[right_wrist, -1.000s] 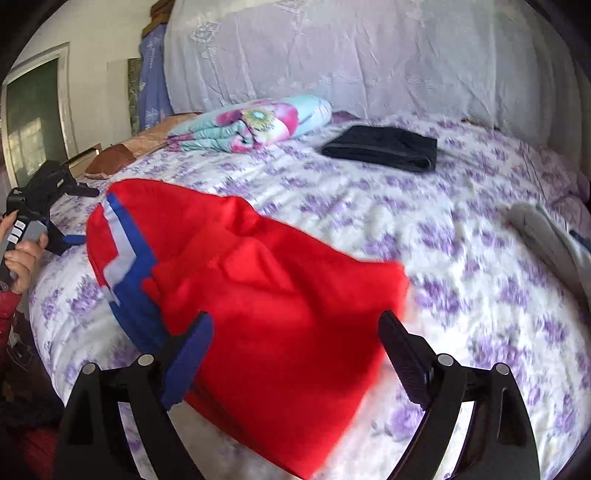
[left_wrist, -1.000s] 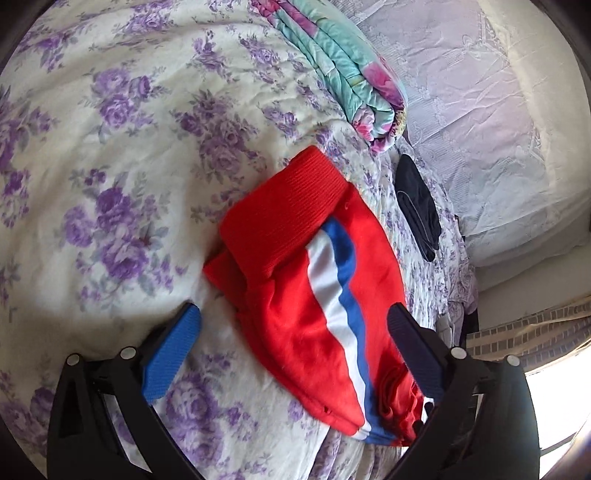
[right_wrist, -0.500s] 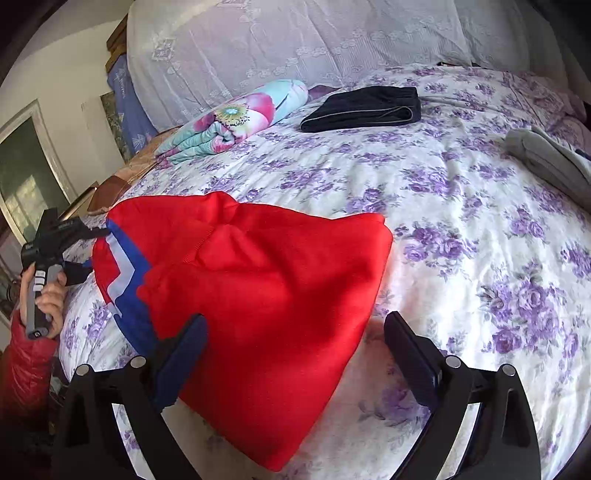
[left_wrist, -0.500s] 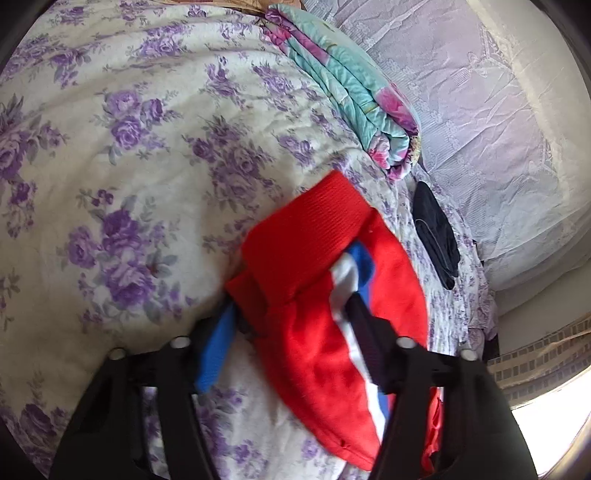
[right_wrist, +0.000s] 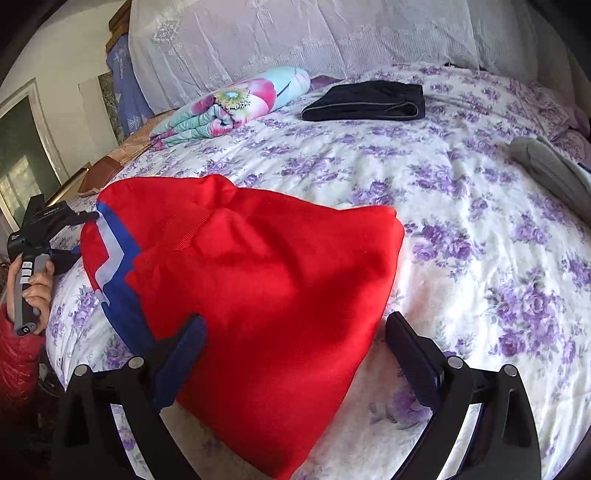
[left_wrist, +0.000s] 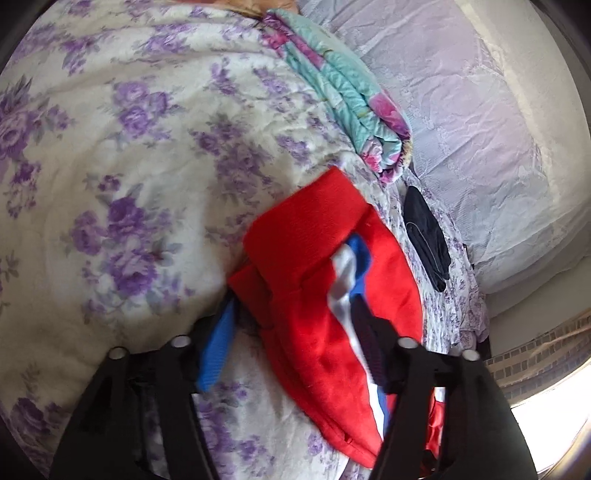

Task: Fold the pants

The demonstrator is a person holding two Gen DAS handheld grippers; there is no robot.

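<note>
Red pants (right_wrist: 258,280) with a blue and white side stripe lie folded in a heap on the bed; they also show in the left wrist view (left_wrist: 325,295). My left gripper (left_wrist: 295,343) has its fingers closed in on the pants' near edge, pinching the red cloth and stripe. It also shows at the far left of the right wrist view (right_wrist: 55,221), held in a hand. My right gripper (right_wrist: 295,354) is open, its fingers either side of the pants' near corner, touching nothing.
The bed has a purple-flowered sheet (right_wrist: 480,236). A rolled teal floral quilt (right_wrist: 236,103) and folded black clothes (right_wrist: 365,101) lie at the far side. A grey garment (right_wrist: 550,173) lies at the right. A lace-covered headboard (right_wrist: 332,33) stands behind.
My left gripper has closed from wide open onto the pants' edge and moved in. My right gripper has pulled back a little; the pants have settled flat.
</note>
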